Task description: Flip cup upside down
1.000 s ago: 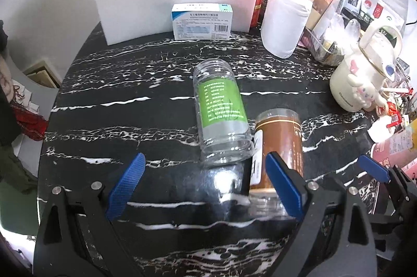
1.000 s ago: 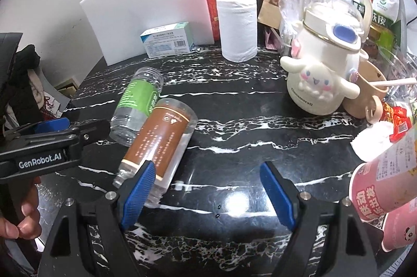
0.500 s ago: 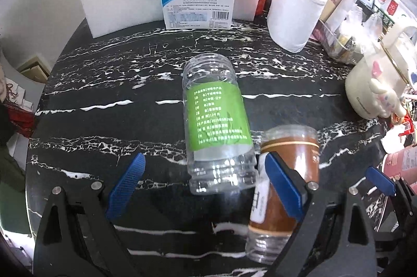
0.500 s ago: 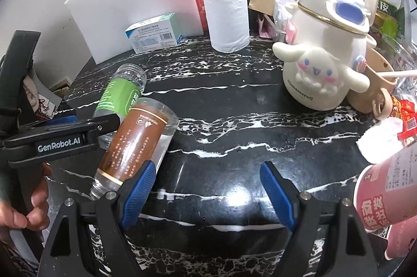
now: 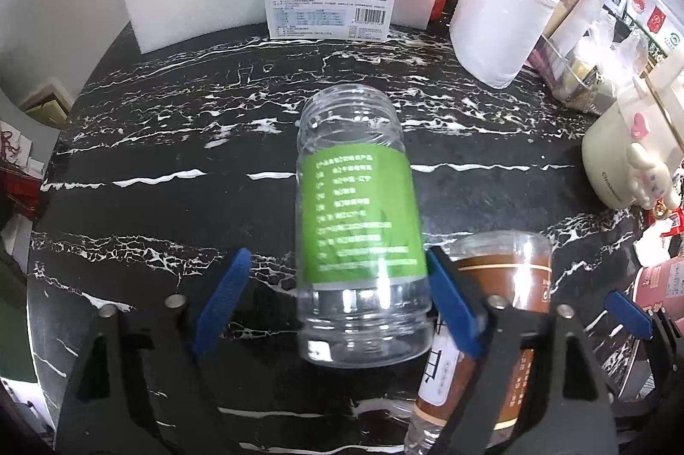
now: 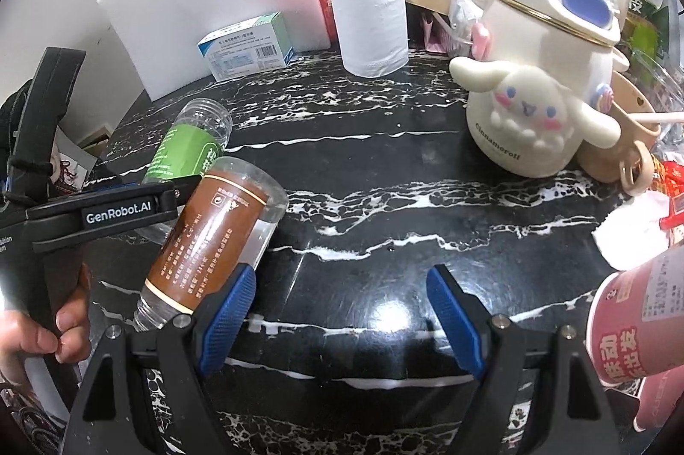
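Green-labelled clear cup (image 5: 359, 237) lies on its side on the black marble table (image 5: 171, 164), long axis running straight away from our left gripper (image 5: 337, 309), base end sitting between its spread fingers, mouth pointing away. We judge the left is nearer; our right gripper (image 6: 342, 320), also spread wide and holding nothing, sits beside the brown-labelled bottle (image 6: 218, 237) that touches the cup.

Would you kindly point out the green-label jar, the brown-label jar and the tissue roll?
green-label jar (image 5: 359, 215): left wrist view, on its green label.
brown-label jar (image 6: 209, 237): right wrist view, on its brown label.
tissue roll (image 6: 370, 14): right wrist view, on its side.
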A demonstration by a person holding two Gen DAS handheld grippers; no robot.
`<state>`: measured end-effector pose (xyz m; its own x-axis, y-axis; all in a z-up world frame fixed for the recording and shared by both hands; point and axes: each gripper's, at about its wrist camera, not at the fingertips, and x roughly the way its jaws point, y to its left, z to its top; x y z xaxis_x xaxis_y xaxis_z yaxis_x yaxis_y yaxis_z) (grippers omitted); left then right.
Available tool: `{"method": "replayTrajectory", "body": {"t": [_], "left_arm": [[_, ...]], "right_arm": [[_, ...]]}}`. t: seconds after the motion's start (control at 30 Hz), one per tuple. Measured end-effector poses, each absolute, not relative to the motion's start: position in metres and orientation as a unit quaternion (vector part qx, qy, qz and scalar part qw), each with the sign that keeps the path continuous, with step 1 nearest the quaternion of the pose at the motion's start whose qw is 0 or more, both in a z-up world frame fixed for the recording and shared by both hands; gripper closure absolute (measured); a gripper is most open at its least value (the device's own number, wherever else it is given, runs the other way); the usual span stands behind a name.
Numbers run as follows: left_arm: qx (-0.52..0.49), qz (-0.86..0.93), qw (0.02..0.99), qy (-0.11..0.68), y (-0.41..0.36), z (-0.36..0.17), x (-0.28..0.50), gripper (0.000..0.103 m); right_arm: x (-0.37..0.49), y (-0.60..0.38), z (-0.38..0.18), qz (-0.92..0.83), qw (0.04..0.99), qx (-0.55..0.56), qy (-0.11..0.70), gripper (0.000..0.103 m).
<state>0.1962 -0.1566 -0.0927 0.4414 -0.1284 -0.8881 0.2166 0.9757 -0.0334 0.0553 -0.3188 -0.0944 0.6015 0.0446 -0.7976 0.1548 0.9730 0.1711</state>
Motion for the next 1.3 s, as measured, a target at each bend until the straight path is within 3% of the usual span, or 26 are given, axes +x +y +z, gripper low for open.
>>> {"method": "replayTrajectory", "body": {"t": [0.03, 0.07, 0.83, 1.3], "left_arm": [[0.045, -0.101, 0.847, 0.52, -0.157, -0.094, 0.196, 0.043], [0.049, -0.101, 0.845, 0.524, -0.158, -0.096, 0.196, 0.045], [0.045, -0.077, 0.874, 0.479, -0.109, -0.047, 0.12, 0.046], [0.009, -0.07, 0.87, 0.487, -0.066, -0.055, 0.048, 0.046]], "right_arm": [[0.056, -0.318, -0.095, -0.03, 0.888, 0.112, 0.444, 0.02], [0.055, -0.318, -0.095, -0.03, 0.888, 0.112, 0.444, 0.02], [0.006, -0.293, -0.067, -0.012, 0.905, 0.098, 0.414, 0.02], [-0.035, -0.258, -0.061, 0.015, 0.908, 0.076, 0.413, 0.02]]}}
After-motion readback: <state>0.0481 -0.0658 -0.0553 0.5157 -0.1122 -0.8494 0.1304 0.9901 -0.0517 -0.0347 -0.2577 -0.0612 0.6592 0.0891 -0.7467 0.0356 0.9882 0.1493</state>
